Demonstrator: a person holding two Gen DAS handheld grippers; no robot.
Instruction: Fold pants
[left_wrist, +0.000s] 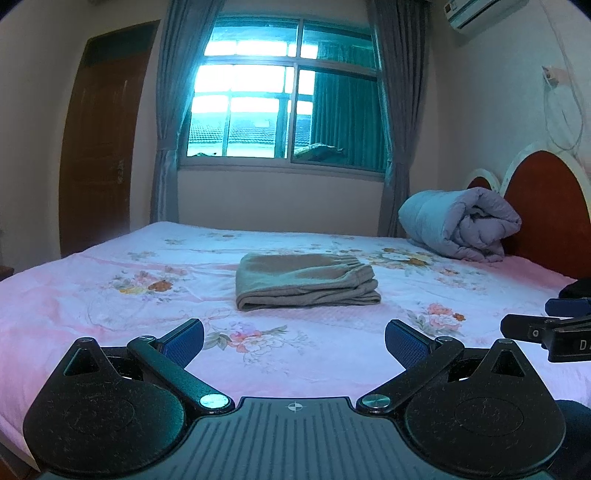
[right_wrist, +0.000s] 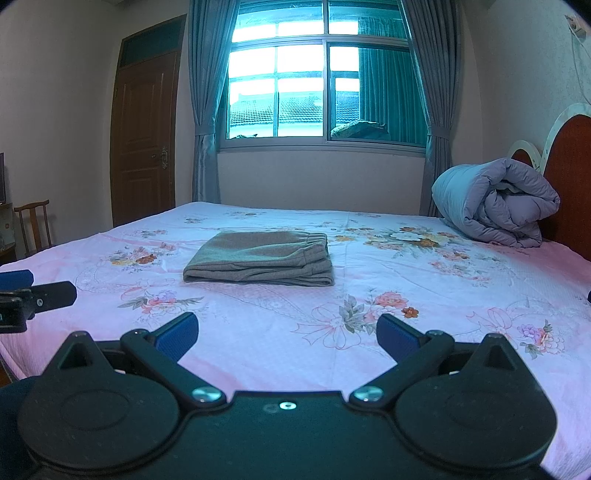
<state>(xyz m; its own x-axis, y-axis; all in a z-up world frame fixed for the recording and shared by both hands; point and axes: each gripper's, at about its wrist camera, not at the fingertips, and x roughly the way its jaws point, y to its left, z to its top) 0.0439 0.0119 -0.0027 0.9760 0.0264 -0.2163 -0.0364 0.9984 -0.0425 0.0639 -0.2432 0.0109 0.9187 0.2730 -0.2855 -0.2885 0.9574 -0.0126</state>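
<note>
The pants (left_wrist: 306, 282) are lying folded in a neat stack on the bed (left_wrist: 110, 295) ahead of both grippers, left (left_wrist: 294, 341) and right (right_wrist: 288, 334), which are hovering with jaws spread apart, empty, so any finishing should be gentle.

We see a bed (right_wrist: 369, 266) with a pink floral sheet and a rolled lavender quilt (right_wrist: 495, 201) lying by the red headboard (right_wrist: 569, 177). Behind it stand a curtained window (right_wrist: 314, 74) (bright daylight outside), a brown door (right_wrist: 146, 136) and a wooden chair (right_wrist: 35, 225).
</note>
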